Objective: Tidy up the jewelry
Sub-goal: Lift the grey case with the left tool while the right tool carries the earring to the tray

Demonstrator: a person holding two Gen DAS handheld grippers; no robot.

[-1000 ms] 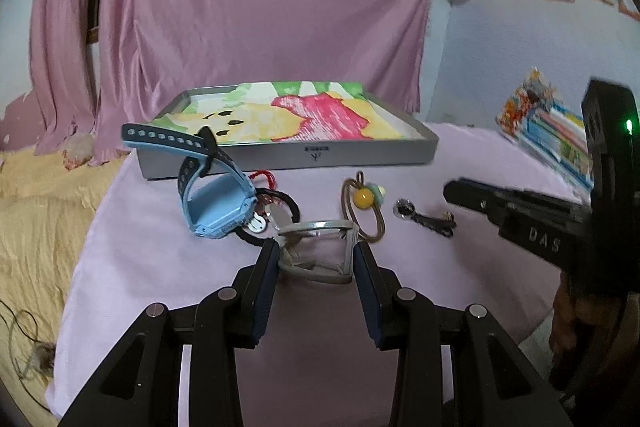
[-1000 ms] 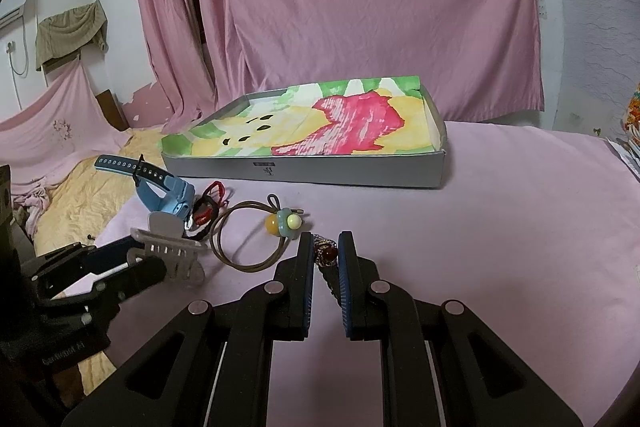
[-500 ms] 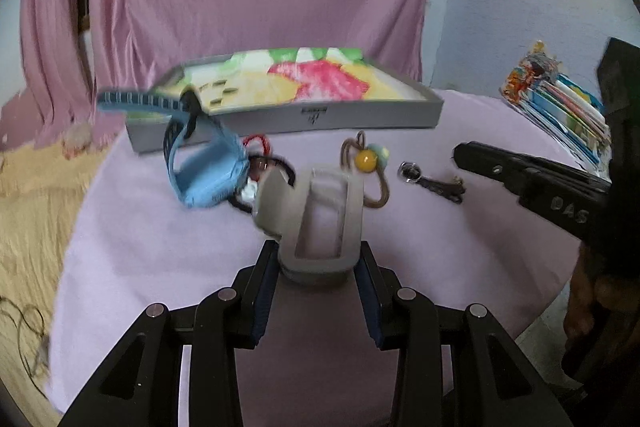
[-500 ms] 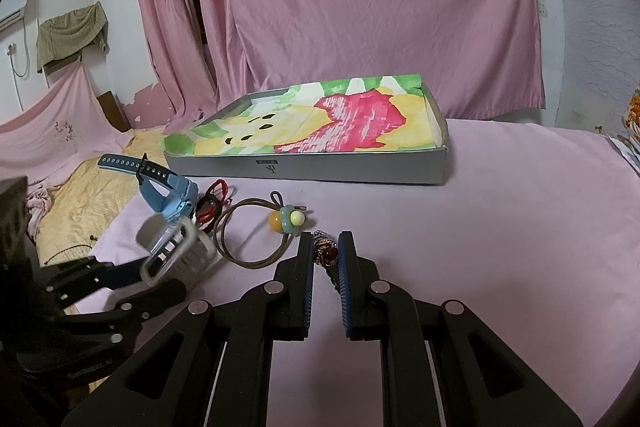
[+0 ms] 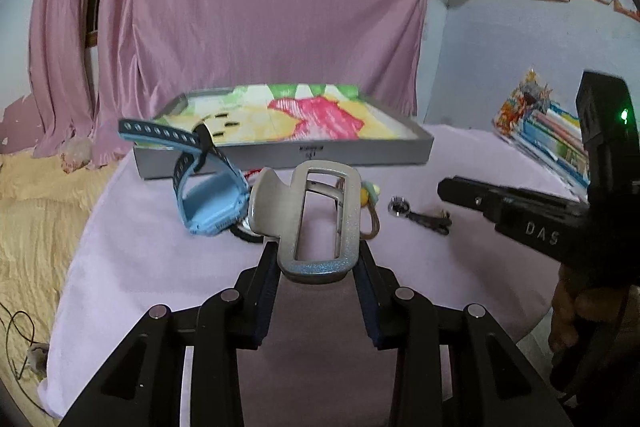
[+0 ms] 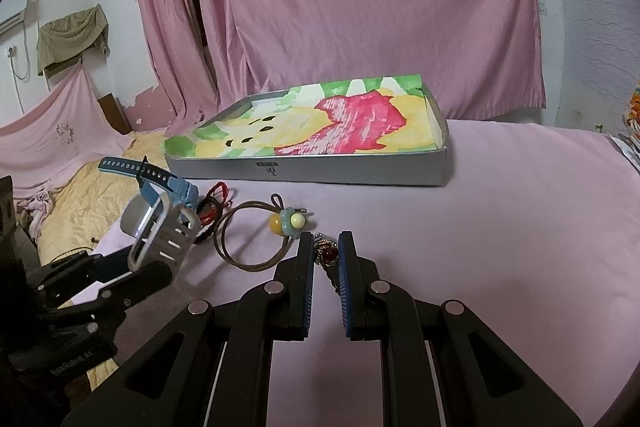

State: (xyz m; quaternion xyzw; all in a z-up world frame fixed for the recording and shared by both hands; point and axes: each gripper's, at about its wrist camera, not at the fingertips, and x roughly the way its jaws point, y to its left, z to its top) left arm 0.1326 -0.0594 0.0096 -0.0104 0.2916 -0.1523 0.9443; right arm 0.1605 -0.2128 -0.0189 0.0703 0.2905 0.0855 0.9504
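Transfer step, by my reading: left gripper (image 5: 318, 267) clamps the grey hair claw clip (image 5: 310, 223), lifted off the pink table (image 6: 520, 227). Right gripper (image 6: 325, 259), fingers narrowly parted, straddles a red-beaded trinket (image 6: 325, 251). Next, carry the clip toward 12 o'clock into the painted tray (image 5: 360, 151).

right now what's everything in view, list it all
hair claw clip: 1, grey-beige, held off the table in the left tongs
watch: 1, blue, table left, before the tray
hair tie: 1, brown loop with yellow and green beads, table centre
pendant: 1, red stone, between the right tongs' fingers
red and black cord item: 1, beside the watch
tray: 1, grey, colourful lining, empty, table back
books: stack, multicoloured, far right
left tongs: black, shut on clip
right tongs: black, narrow gap around pendant
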